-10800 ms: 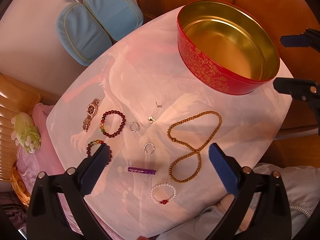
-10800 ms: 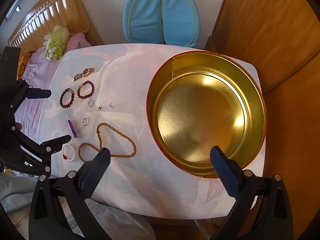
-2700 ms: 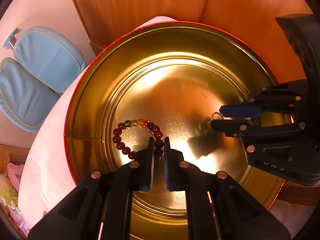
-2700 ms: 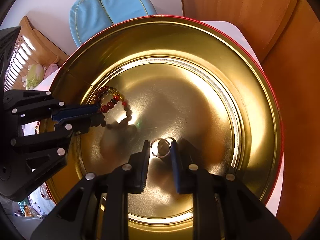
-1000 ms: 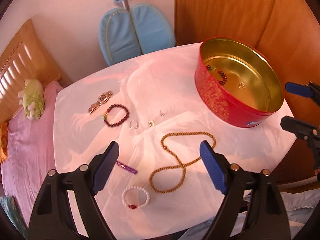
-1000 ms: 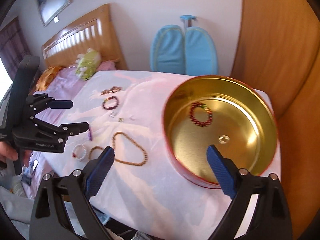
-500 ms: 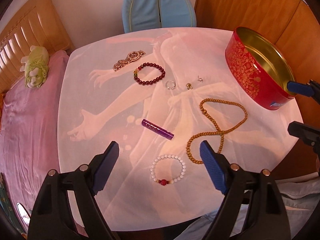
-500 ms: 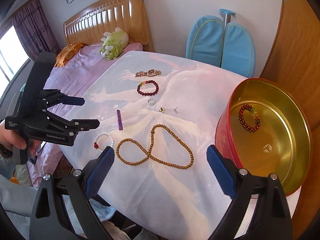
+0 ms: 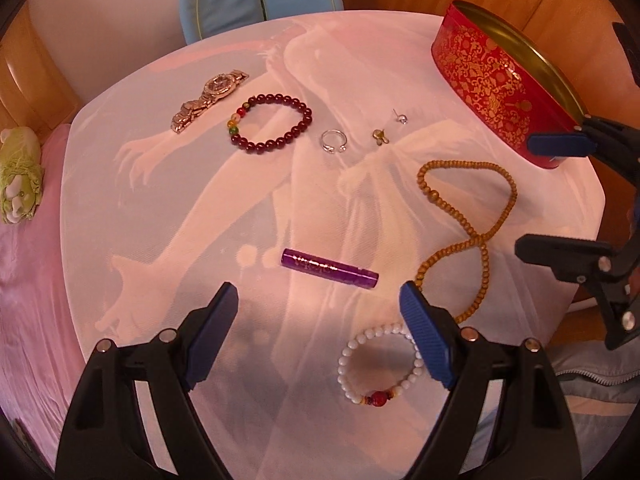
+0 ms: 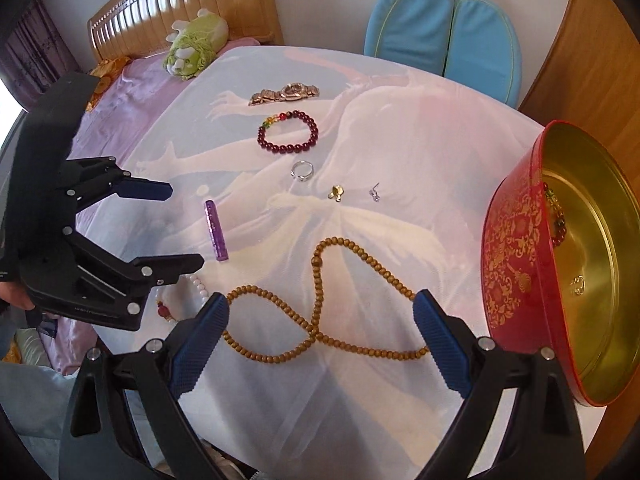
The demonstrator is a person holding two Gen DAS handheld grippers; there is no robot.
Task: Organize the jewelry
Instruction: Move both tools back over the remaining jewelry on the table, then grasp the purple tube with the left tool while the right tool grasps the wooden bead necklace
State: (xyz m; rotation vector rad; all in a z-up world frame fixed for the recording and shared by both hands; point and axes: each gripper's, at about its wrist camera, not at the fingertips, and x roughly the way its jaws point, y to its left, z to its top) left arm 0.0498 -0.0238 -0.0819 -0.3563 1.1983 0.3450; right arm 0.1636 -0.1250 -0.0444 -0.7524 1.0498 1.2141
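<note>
My left gripper (image 9: 318,300) hangs open and empty over the near part of the table, just short of a purple tube (image 9: 329,268), with a white bead bracelet (image 9: 380,364) by its right finger. My right gripper (image 10: 320,312) is open and empty above the brown bead necklace (image 10: 320,312). Farther back lie a dark red bracelet (image 9: 271,123), a silver ring (image 9: 333,141), a gold charm (image 9: 380,136), a small stud (image 9: 401,118) and a gold watch (image 9: 210,98). The red tin (image 10: 516,256) at the right holds a beaded bracelet (image 10: 557,216) and a ring (image 10: 578,285).
A white printed cloth (image 9: 200,200) covers the round table. A blue chair (image 10: 444,32) stands behind it, wooden panelling to the right. A bed with pink sheets (image 10: 132,80), a wooden headboard and a green plush toy (image 10: 194,50) lies at the left.
Both grippers have sunk toward the table and moved left, away from the tin. The jewelry now looks larger and closer. Both stay open and empty.
</note>
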